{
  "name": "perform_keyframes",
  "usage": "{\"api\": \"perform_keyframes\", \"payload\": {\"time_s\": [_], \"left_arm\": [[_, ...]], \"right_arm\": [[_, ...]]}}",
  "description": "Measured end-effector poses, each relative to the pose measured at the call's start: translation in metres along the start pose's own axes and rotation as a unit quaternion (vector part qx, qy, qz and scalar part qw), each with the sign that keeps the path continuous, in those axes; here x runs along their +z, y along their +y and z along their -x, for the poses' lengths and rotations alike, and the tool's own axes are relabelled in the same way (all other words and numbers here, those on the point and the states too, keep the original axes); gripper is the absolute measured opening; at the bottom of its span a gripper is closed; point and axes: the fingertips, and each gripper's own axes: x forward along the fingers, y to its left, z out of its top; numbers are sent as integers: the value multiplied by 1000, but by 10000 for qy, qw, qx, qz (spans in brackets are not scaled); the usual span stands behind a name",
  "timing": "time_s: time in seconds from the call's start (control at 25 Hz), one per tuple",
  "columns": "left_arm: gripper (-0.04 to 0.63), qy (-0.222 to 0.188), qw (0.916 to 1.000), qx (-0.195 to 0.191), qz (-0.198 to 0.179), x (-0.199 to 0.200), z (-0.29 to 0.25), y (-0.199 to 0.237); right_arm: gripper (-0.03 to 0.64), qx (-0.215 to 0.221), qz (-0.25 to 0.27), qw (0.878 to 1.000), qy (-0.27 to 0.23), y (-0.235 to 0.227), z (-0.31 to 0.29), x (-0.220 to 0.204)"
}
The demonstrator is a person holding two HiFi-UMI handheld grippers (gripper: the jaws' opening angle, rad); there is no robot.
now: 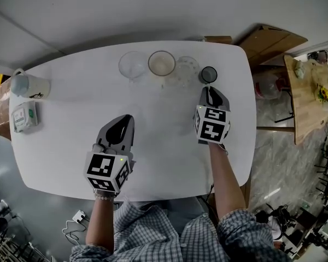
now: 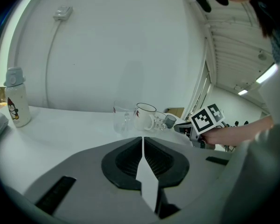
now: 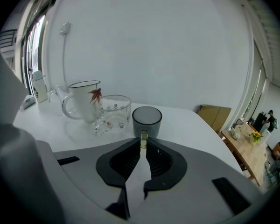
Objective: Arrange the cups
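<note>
right gripper (image 3: 143, 143) pinches grey cup (image 3: 147, 119) by handle at table (image 1: 71, 119) far edge, likely aligning it beside flowered glass cup (image 3: 113, 108); left gripper (image 2: 143, 141) closed, empty.

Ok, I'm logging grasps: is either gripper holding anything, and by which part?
The right gripper pinches the small grey cup by what looks like its handle. The left gripper is shut on nothing.

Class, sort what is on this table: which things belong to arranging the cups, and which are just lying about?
For the job: clear cup, white mug, flowered cup, grey cup.
Lying about: bottle, packet.
</note>
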Motion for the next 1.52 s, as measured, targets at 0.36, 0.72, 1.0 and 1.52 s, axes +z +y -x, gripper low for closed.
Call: {"api": "perform_keyframes", "payload": {"time_s": [0.36,0.72,1.0,1.52], "left_arm": [[21,10,10000,82,22,-1,-5,-3],[21,45,10000,-27,-56,-3,-2,-5],[21,-151,9993,-233,-253,10,19,-10],[14,-656,9931,-520,-823,38,107,-8]], "right_arm": [[49,186,114,9997,-110,9,-14,13],[92,325,188,9992,-112,13,3,-1],[66,168,232,9962,-817,22,69,24],[38,853,474,9744,-2027,103,200,82]]}}
